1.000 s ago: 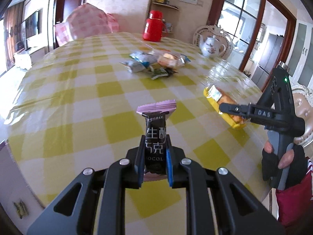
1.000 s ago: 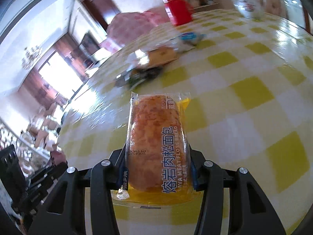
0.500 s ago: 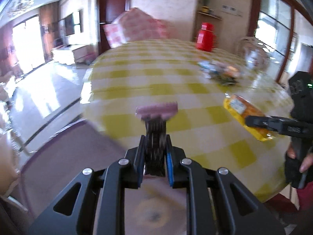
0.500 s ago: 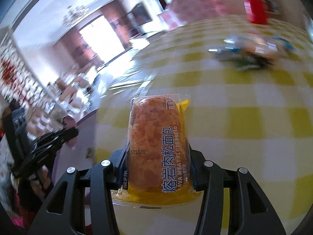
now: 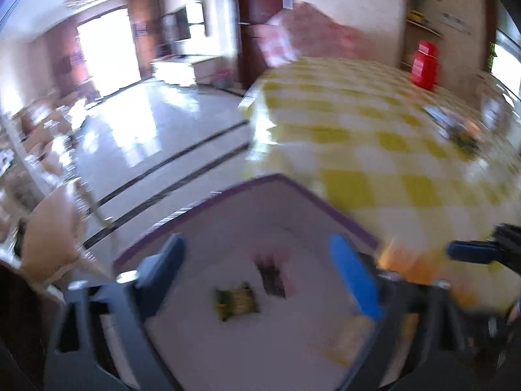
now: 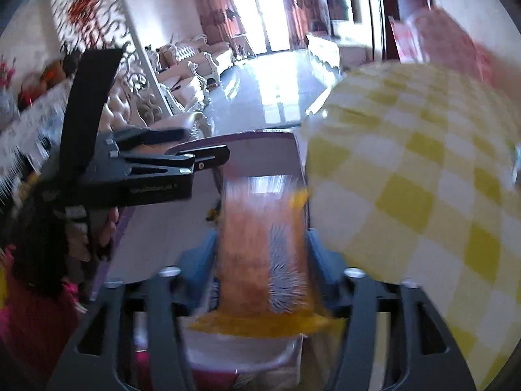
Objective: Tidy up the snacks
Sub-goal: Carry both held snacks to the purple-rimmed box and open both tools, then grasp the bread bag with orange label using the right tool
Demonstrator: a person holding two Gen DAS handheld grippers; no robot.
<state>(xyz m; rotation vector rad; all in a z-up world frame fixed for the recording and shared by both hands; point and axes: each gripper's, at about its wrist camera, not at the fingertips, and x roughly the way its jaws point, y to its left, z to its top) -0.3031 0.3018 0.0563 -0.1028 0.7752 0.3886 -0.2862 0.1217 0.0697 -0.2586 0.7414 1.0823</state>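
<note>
My left gripper [image 5: 257, 244] hangs over a white bin with a purple rim [image 5: 293, 181] beside the table, its jaws opening wide with nothing between them. A dark chocolate packet [image 5: 271, 275] and a yellow-green packet [image 5: 236, 299] lie on the bin's floor below it. My right gripper [image 6: 262, 241] is over the same bin [image 6: 247, 137]; its jaws are opening and the blurred orange bread packet [image 6: 260, 247] sits loosely between them. The left gripper [image 6: 208, 150] shows at left in the right wrist view. The bread [image 5: 407, 267] also shows at the left view's right edge.
The table with a yellow and white check cloth [image 5: 374, 137] stands right of the bin. On it are a small heap of snacks [image 5: 456, 130] and a red flask [image 5: 425, 65]. A pink-covered chair [image 5: 309, 32] stands behind. Shiny floor [image 5: 146, 137] lies to the left.
Both grippers swung left off the table to over the bin. The left one opened and its chocolate packet now lies in the bin. The right one has opened around the bread.
</note>
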